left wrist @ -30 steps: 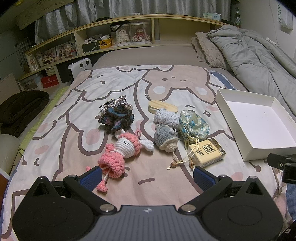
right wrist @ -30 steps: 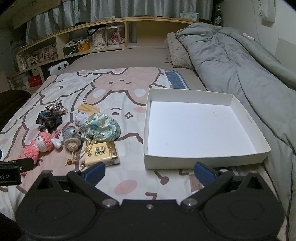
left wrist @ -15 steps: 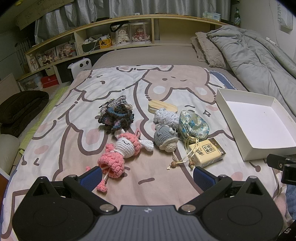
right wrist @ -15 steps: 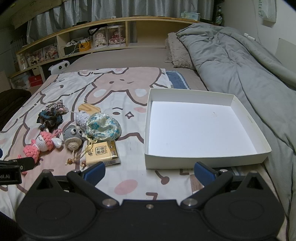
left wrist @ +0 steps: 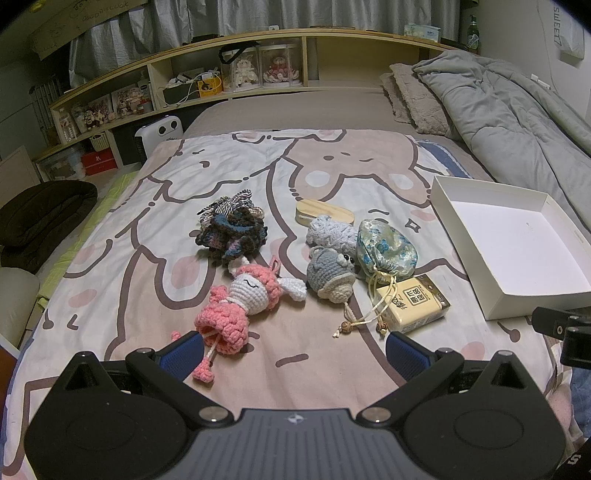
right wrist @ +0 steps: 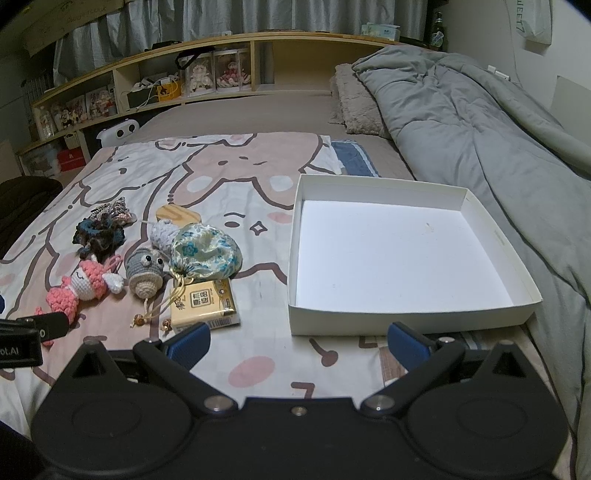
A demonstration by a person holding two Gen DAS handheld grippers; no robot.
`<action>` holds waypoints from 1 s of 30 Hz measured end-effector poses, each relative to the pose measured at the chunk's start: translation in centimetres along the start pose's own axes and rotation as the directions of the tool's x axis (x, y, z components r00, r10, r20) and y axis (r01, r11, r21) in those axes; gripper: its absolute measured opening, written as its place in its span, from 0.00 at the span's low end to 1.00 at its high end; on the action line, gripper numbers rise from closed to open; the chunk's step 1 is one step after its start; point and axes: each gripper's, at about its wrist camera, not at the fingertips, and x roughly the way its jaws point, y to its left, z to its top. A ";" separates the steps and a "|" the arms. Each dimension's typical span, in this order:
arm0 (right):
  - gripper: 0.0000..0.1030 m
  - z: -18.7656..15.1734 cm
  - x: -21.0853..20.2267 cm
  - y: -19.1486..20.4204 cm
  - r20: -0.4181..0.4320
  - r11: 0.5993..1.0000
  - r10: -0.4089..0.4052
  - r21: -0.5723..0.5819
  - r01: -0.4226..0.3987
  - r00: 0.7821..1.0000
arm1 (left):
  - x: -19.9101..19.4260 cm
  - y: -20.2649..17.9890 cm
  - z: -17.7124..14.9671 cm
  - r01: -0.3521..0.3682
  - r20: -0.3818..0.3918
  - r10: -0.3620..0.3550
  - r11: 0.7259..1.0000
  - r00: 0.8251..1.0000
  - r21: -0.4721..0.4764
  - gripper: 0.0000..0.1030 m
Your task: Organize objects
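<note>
Nothing has shifted: left claw (left wrist: 293, 349) and right claw (right wrist: 298, 338) both gape, unmoved

The yellow tissue pack (right wrist: 204, 305) carries a dark label with four Chinese characters; they look like 山间鲜品, though the print is too small to be sure. A barcode runs along its near edge. A white bag (left wrist: 571, 32) hanging on the wall reads "SWEET", shown sideways. The black camera mount (right wrist: 18, 341) at the left edge of the right wrist view shows "ot.AI", its start cut off.
</note>
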 end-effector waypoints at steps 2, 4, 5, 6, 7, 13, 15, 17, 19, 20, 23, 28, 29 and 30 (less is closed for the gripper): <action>1.00 0.0 0.0 0.0 0.000 1.000 -0.001 -0.001 0.001 1.000 | 0.0 0.0 0.0 0.000 0.000 0.000 1.000 1.000 0.000 1.00; 1.00 0.0 0.0 0.0 0.000 1.000 0.000 -0.001 0.000 1.000 | 0.0 0.0 0.0 0.000 0.000 0.000 1.000 1.000 0.000 1.00; 1.00 0.0 0.0 0.0 0.000 1.000 -0.001 -0.001 0.001 1.000 | 0.0 0.0 0.0 0.000 0.000 0.000 1.000 1.000 0.000 1.00; 1.00 0.0 0.0 0.0 0.000 1.000 -0.001 0.000 0.001 1.000 | 0.0 0.0 0.0 -0.001 0.000 0.001 1.000 1.000 0.000 1.00; 1.00 0.0 0.0 0.0 -0.001 1.000 -0.001 0.000 0.001 1.000 | 0.0 0.0 0.0 0.000 0.000 0.000 1.000 1.000 0.000 1.00; 1.00 0.0 0.0 0.0 -0.002 1.000 -0.001 -0.001 0.001 1.000 | 0.0 0.0 0.0 -0.001 0.000 0.001 1.000 1.000 0.001 1.00; 1.00 0.0 0.0 0.0 -0.002 1.000 -0.003 -0.002 0.003 1.000 | 0.1 -0.1 -0.1 -0.004 0.002 0.004 1.000 1.000 0.002 1.00; 1.00 0.0 0.0 0.0 0.000 1.000 -0.003 0.000 0.003 1.000 | 0.0 -0.2 -0.1 -0.010 0.006 0.010 1.000 1.000 0.003 1.00; 1.00 -0.1 -0.1 0.1 0.011 1.000 -0.005 0.000 0.005 1.000 | -0.4 -0.3 -0.1 -0.006 0.020 0.006 1.000 1.000 0.008 1.00; 1.00 -0.1 -0.2 0.1 0.018 1.000 -0.003 0.002 0.003 1.000 | -0.6 -0.4 -0.1 -0.004 0.028 0.003 1.000 1.000 0.012 1.00; 1.00 0.3 -0.4 0.2 0.036 1.000 0.007 0.004 -0.008 0.999 | -1.0 -0.5 0.2 -0.004 0.045 0.003 1.000 0.999 0.022 1.00; 1.00 1.3 -0.8 0.0 0.086 0.999 0.033 0.017 -0.034 0.996 | -1.5 0.7 1.4 0.009 0.064 -0.007 1.000 0.998 -0.019 1.00; 1.00 1.6 -0.8 -0.1 0.090 0.999 0.042 0.028 -0.045 0.995 | -1.6 1.0 1.9 0.013 0.069 -0.011 1.000 0.998 -0.027 1.00; 1.00 1.9 -0.7 -0.2 0.091 0.998 0.054 0.039 -0.058 0.994 | -1.7 1.3 2.3 0.015 0.075 -0.013 0.999 0.997 -0.032 1.00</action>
